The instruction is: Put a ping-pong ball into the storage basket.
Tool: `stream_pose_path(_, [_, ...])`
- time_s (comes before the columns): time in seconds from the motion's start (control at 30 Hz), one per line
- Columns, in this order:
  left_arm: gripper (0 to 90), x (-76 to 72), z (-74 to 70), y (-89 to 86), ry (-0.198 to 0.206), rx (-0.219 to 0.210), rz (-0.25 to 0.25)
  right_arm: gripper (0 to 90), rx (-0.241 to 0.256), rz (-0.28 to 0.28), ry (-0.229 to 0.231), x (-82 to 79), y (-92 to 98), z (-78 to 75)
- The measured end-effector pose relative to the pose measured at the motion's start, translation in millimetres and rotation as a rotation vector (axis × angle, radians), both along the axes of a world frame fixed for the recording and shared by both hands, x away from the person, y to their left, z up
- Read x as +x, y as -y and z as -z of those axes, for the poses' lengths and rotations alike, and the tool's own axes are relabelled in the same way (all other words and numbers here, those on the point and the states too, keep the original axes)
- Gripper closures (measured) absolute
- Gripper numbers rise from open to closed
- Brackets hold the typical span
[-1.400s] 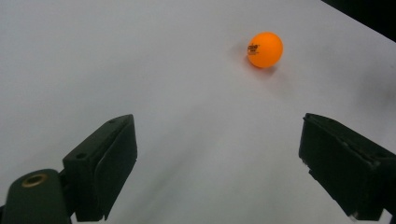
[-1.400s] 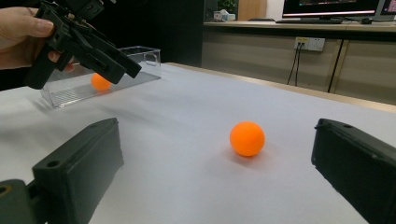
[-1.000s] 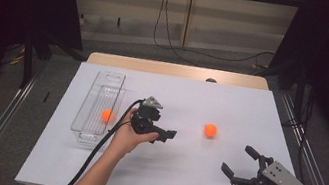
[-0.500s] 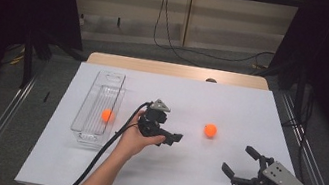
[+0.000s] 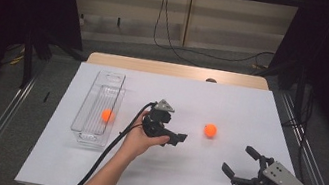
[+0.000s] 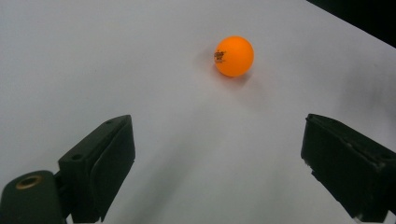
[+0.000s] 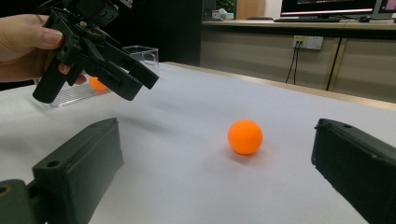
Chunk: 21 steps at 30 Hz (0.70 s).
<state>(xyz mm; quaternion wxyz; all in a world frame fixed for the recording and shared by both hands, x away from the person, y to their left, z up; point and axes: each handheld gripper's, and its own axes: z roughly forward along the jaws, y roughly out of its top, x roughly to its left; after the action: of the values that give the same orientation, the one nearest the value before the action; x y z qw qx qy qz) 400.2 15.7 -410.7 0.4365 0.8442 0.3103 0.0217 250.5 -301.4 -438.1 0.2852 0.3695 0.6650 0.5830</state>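
Left gripper: mine, held above the middle of the white table; jaws spread wide with nothing between them, pointing toward 3 o'clock in the high view.
Left gripper's own view: both black jaws stand far apart at the bottom corners, bare tabletop between them.
Orange ball: loose on the table, near my left gripper at about 2 o'clock from its jaws, apart from them; in the left gripper view it lies ahead at roughly 12 o'clock, beyond the jaw tips.
Right gripper: mine too, low near the table's near edge at about 5 o'clock from the ball; jaws wide apart and empty.
Right gripper's own view: the ball rests on the table ahead, between the lines of the two jaws but well past them; my left gripper hangs at 10 o'clock, off the surface, its shadow under it.
Second orange ball: inside the clear tray, at 9 o'clock from my left gripper.
Clear tray: long, lying along the table's left side; whether it has inner dividers I can't quite make out.
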Motion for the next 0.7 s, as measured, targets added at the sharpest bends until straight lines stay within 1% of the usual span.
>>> stream_pose_path(0.3, [9.7,0.8,0.9,3.9,0.004,-0.002,0.004,1.6,-0.005,-0.001,0.000,0.3,-0.2,0.4])
stream_pose_path(0.5, [9.7,1.4,1.6,9.7,0.005,-0.002,0.010,1.6,-0.007,-0.002,0.000,0.4,-0.1,0.5])
stream_pose_path(0.57, [9.7,1.9,2.4,12.1,0.010,-0.002,0.009,1.6,-0.008,-0.002,0.000,0.5,0.0,0.6])
stream_pose_path(0.7, [9.7,2.9,4.7,16.5,0.005,-0.005,0.002,1.7,-0.002,-0.001,-0.003,0.2,0.2,0.5])
